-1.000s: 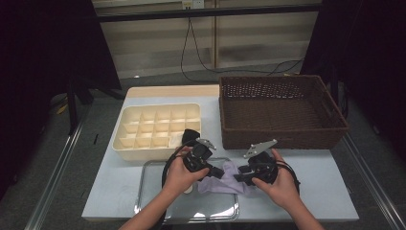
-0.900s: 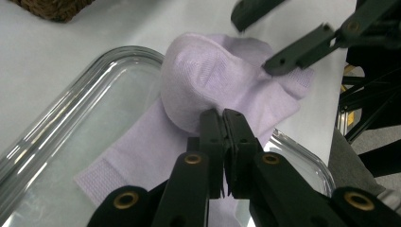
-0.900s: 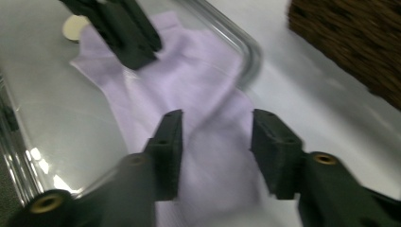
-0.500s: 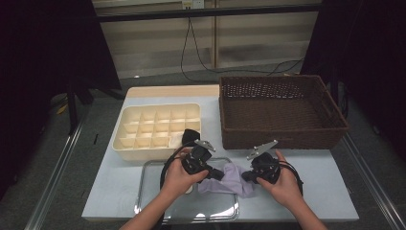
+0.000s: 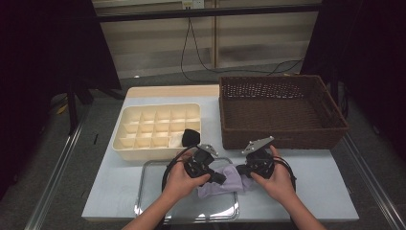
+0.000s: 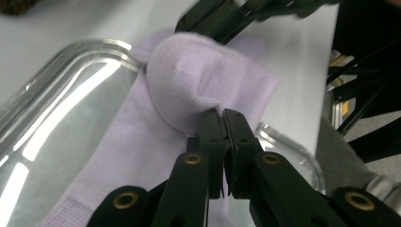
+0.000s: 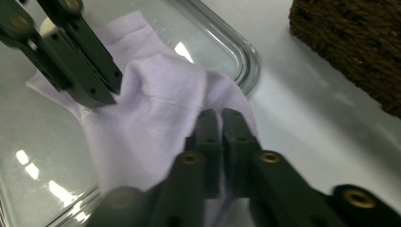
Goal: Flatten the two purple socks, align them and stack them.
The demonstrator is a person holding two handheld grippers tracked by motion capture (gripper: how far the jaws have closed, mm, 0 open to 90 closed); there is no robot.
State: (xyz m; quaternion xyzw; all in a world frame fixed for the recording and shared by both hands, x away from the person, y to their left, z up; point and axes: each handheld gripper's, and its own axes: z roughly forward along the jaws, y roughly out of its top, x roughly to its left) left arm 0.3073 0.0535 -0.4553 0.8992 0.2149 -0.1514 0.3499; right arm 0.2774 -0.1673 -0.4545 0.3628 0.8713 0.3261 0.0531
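Over metal tray [image 5: 158, 191], L gripper [image 5: 221, 179] & R gripper [image 5: 241, 169] both pinch lilac sock [image 5: 230, 181]; no writing legible.

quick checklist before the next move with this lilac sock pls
1. Left claw pinching the lilac knitted sock: ok, jaws closed on a fold.
2. Right claw gripping the same sock: cannot tell; jaws have just been closing then easing, fabric bunched at their tips.
3. Sock inside the shiny metal tray: not ok, one end lies over the rim onto the white table.
4. Cream plastic divided organiser box has free cells: ok, most look empty.
5. Brown woven wicker basket out of the way: ok, apart from both claws.
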